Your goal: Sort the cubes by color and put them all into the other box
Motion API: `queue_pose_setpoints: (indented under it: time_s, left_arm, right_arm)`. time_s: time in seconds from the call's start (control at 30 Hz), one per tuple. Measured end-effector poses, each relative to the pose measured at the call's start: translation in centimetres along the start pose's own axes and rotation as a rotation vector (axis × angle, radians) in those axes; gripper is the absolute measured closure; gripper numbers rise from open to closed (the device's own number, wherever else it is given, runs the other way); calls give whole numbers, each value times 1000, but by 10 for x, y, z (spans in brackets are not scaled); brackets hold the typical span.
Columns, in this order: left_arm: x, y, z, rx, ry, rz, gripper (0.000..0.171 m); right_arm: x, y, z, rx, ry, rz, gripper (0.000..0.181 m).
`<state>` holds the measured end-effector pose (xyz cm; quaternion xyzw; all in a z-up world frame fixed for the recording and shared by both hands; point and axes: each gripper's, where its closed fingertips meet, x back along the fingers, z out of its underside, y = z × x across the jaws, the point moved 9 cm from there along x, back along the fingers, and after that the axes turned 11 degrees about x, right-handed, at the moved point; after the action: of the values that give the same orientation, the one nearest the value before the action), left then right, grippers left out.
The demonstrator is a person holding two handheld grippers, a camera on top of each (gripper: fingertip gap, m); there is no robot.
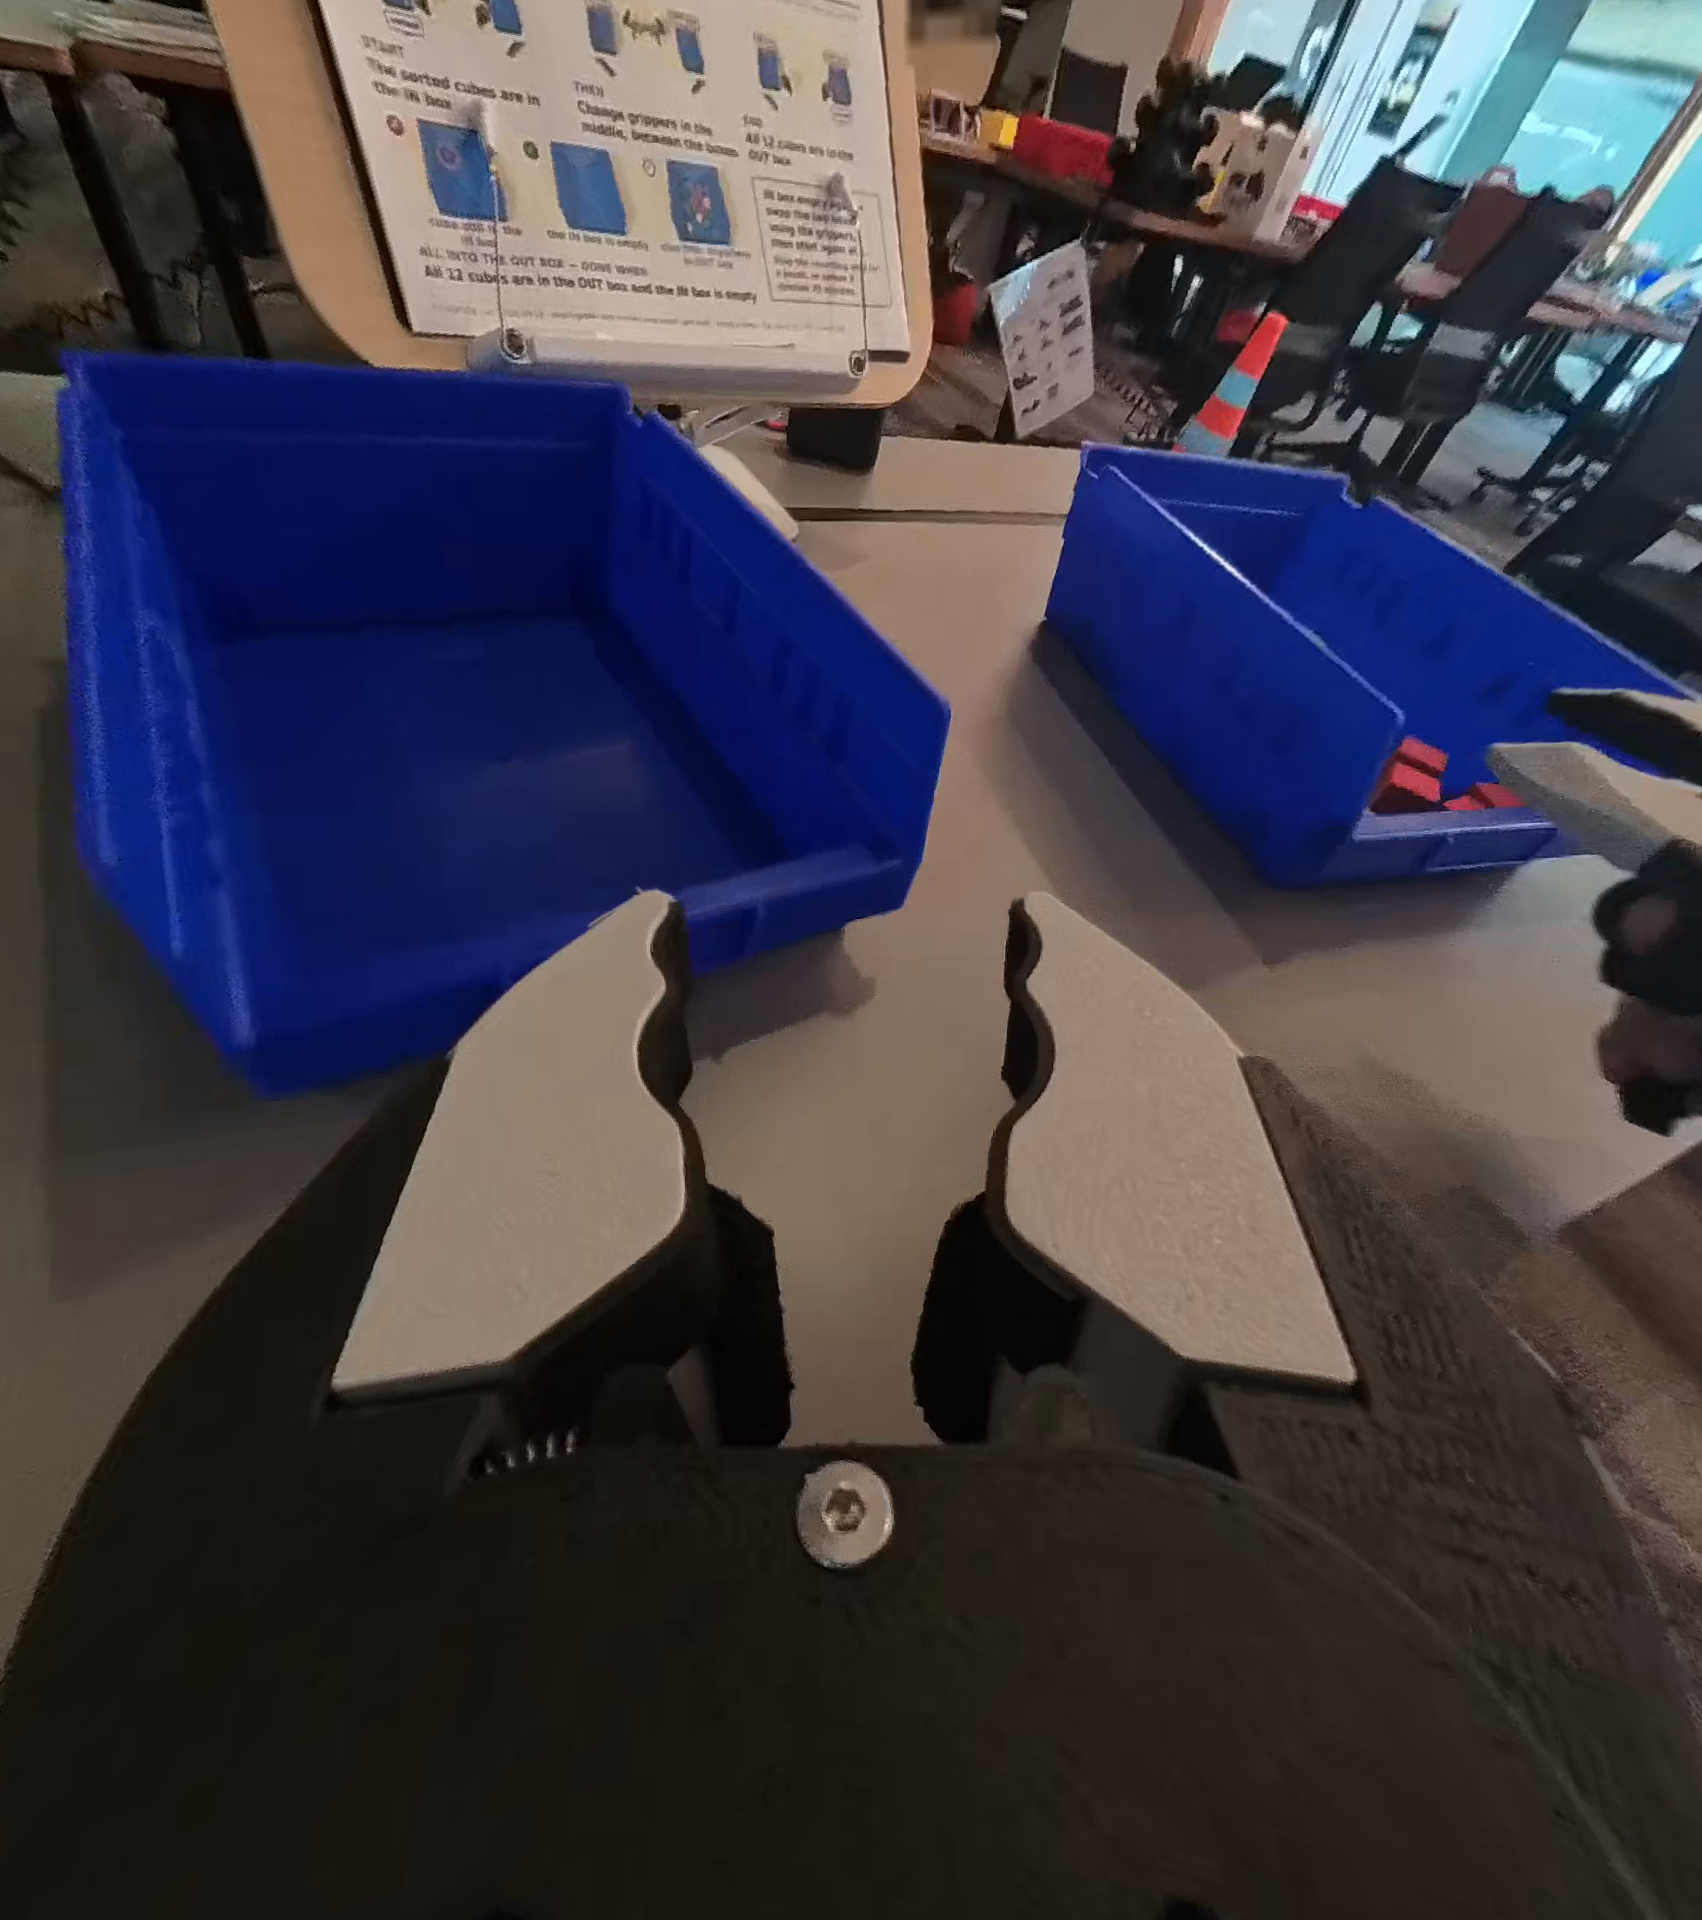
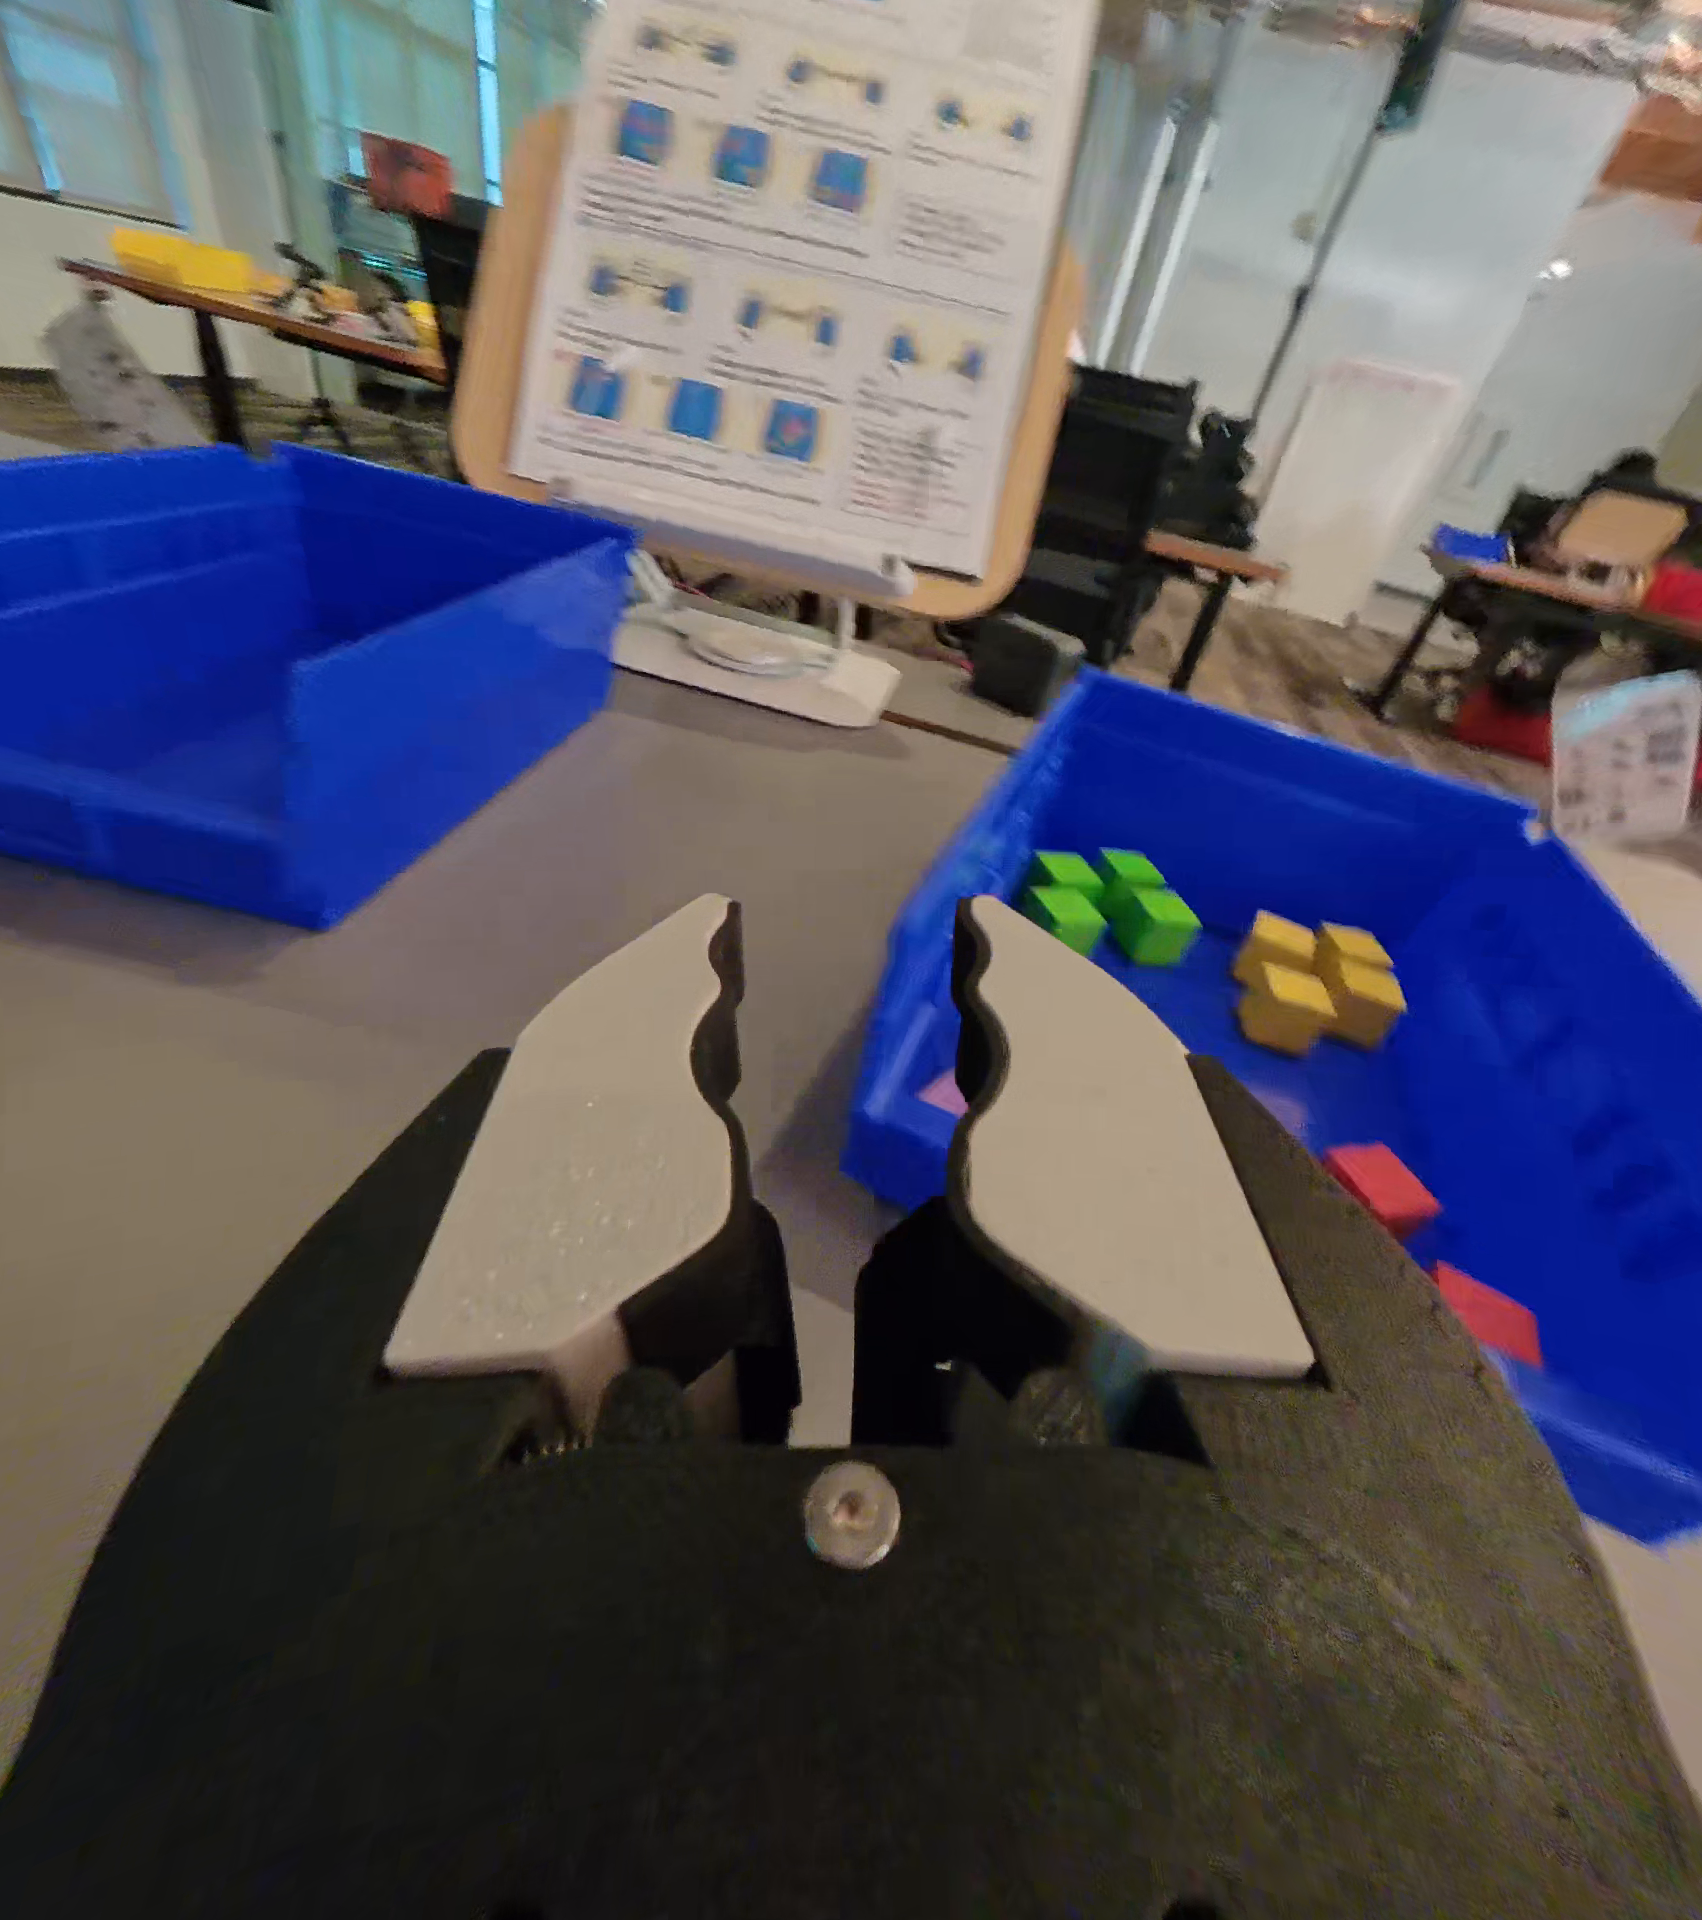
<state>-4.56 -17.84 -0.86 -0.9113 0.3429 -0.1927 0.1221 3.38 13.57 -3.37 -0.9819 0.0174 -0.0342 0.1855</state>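
Blue open-topped plastic bins, two in number, stand well apart on a grey table [image 1: 930,644].

**Left wrist view.** The larger-looking bin [image 1: 151,675] fills the upper left of the frame; its floor shows no contents. The left gripper [image 1: 842,914], with grey finger plates on a black body, is at lower centre. Its fingers are spread with only table surface between them, and its left tip lies just beside that bin's near front corner. Whether tip and bin touch cannot be told. The second bin [image 1: 1211,634] sits at right, with red wooden cubes [image 1: 1413,774] visible at its near end. The right gripper [image 1: 1605,748] enters at the right edge over that end, blurred, with part of a person's hand [image 1: 1678,987] below it.

**Right wrist view.** The right gripper [image 2: 847,914] is at centre, its fingers parted and gripping nothing. Its tips lie over bare table, just beside the near left corner of the filled bin [image 2: 1605,1091] at right.

Contents of the filled bin:
- A tight cluster of green cubes [image 2: 1112,909] towards the back.
- A cluster of yellow cubes [image 2: 1314,982] beside them, to the right.
- Red cubes [image 2: 1382,1184] nearer the camera, partly hidden by the gripper.
- A pale purple piece [image 2: 940,1096] at the near left corner, mostly hidden.

The other bin [image 2: 431,727] occupies the left of the frame, its interior bare where visible.

**Background.** A printed instruction sheet on a wooden-edged board [image 1: 618,156] stands behind the bins at upper centre. An orange traffic cone [image 1: 1242,384] appears at upper right.
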Motion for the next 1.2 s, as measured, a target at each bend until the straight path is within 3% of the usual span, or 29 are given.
queue_pose_setpoints:
  time_s: [0.17,0.3,0.47,0.9,1.2]
  left_arm:
    - [-49,-12,-8,-46,-29,-6,110]
    - [-64,-12,-8,-70,-17,-31,103]
    - [-57,-5,-9,-49,-38,-18,102]
    - [-63,4,-8,-29,-40,-19,106]
    - [-36,13,-23,-15,-95,-40,107]
  right_arm:
    - [-28,-11,16,-11,113,91,157]
    - [-50,-3,21,-70,156,35,156]
    - [-59,-3,26,-71,183,60,170]
    - [-74,26,14,-15,169,0,175]
    - [-100,51,2,-60,161,-22,177]
